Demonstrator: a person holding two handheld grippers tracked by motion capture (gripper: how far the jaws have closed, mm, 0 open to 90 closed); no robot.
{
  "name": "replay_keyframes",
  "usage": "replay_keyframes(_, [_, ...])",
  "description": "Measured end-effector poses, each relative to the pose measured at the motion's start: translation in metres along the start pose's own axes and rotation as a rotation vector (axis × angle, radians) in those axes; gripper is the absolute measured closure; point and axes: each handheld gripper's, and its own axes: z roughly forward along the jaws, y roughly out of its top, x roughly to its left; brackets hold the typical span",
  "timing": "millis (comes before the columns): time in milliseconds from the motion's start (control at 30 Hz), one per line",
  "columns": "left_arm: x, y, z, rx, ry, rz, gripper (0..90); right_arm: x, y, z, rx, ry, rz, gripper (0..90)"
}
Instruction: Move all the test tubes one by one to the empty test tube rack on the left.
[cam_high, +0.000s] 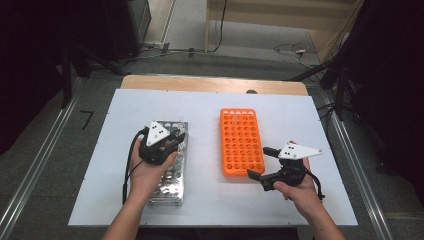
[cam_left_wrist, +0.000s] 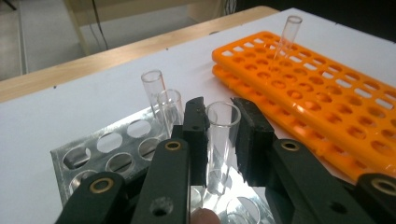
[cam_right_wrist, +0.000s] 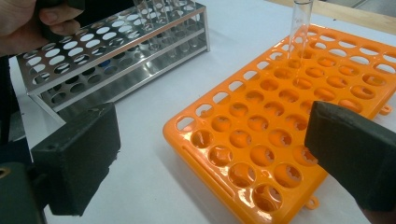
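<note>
In the steel rack (cam_left_wrist: 93, 154) at 9 o'clock, the left gripper (cam_left_wrist: 223, 140) jaws clamp a tube (cam_left_wrist: 220, 140); a tilted pull may crack it; right gripper (cam_right_wrist: 210, 154) jaws gape.

orange rack (cam_high: 242, 141), silver rack (cam_high: 170, 176)

Metal rack (cam_high: 172, 192) half-hidden under left hand (cam_high: 145, 172); tube (cam_right_wrist: 299, 23) top cut at 12 o'clock edge; clamped tube (cam_left_wrist: 219, 140) base hidden behind jaws.
</note>
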Motion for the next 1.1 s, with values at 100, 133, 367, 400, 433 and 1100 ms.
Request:
replay_keyframes(100, [0.0, -0.001, 0.001, 0.024, 0.001, 0.002, 75.5, -0.001, 0.0, 0.0, 0.0, -0.002, 0.003, 2.0])
replay_keyframes(133, [0.0, -0.001, 0.002, 0.03, 0.002, 0.0, 75.4, -0.001, 0.0, 0.0, 0.003, -0.003, 0.002, 2.0])
replay_keyframes(367, [0.001, 0.0, -0.001, 0.04, -0.02, -0.021, 70.5, -0.003, -0.001, 0.0, 0.005, -0.007, 0.006, 2.1])
replay_keyframes(400, [0.001, 0.0, -0.002, 0.039, -0.021, -0.022, 67.7, -0.003, -0.001, 0.0, 0.005, -0.007, 0.007, 2.1])
replay_keyframes(433, [0.001, 0.0, -0.002, 0.031, -0.022, -0.024, 65.1, -0.003, -0.001, 0.0, 0.004, -0.007, 0.008, 2.1])
replay_keyframes(1100, [0.003, 0.002, -0.038, -0.108, -0.11, -0.127, 16.9, -0.006, 0.008, 0.003, -0.003, -0.017, 0.02, 2.3])
